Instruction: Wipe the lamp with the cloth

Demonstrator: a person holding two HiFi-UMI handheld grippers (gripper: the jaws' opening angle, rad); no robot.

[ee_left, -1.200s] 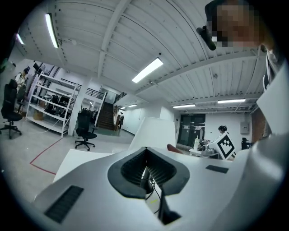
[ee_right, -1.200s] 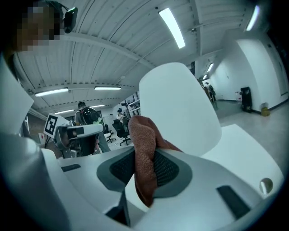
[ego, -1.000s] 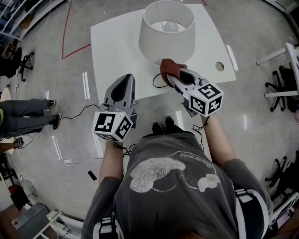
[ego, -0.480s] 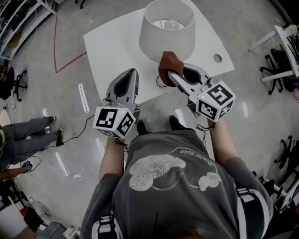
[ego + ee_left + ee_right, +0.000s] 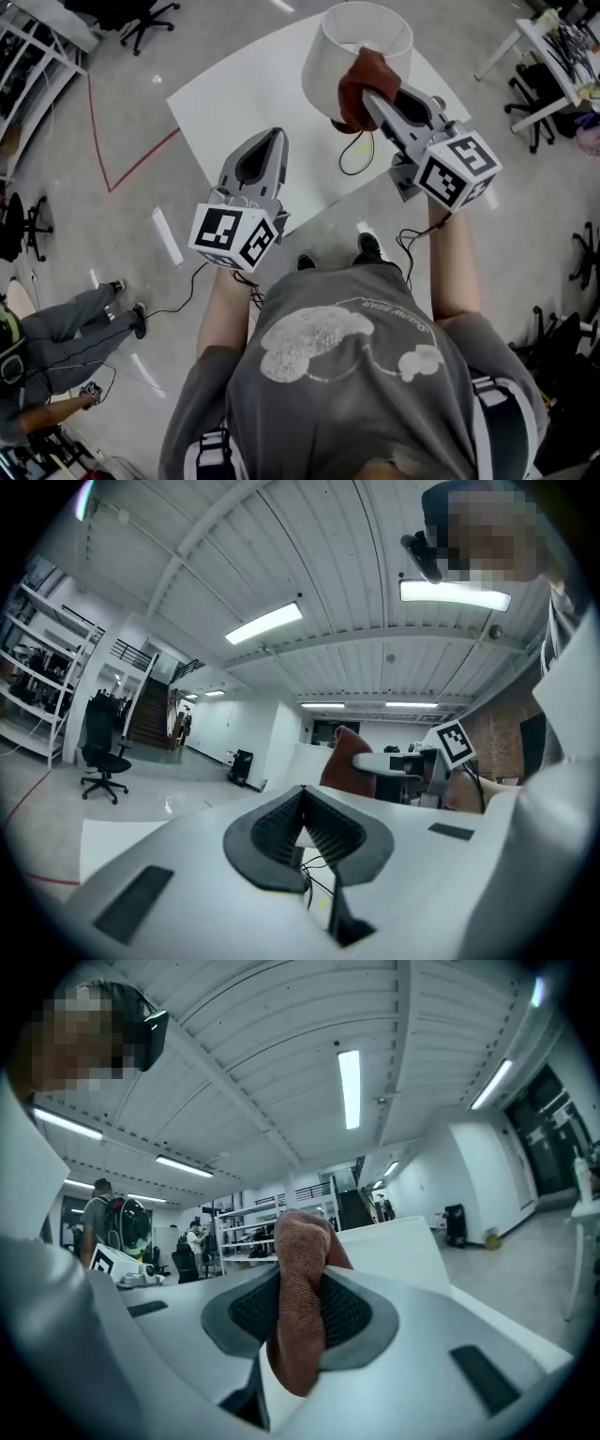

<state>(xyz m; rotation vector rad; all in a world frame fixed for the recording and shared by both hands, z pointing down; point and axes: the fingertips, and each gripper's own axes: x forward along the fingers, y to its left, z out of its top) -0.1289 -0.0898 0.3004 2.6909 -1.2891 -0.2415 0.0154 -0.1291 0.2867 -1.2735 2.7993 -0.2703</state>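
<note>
While left hand-held gripper (image 5: 271, 138) stays closed, empty, right hand-held gripper (image 5: 368, 94), clamping cloth (image 5: 361, 73), has climbed lamp (image 5: 323, 67).

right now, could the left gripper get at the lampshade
Probably yes. Only bare table lies between the left gripper and the lampshade's left side. The right gripper holds the cloth against the near right side, off that path.

Grey short-sleeved T-shirt (image 5: 349, 375) (pale bear print, small lettering)
</note>
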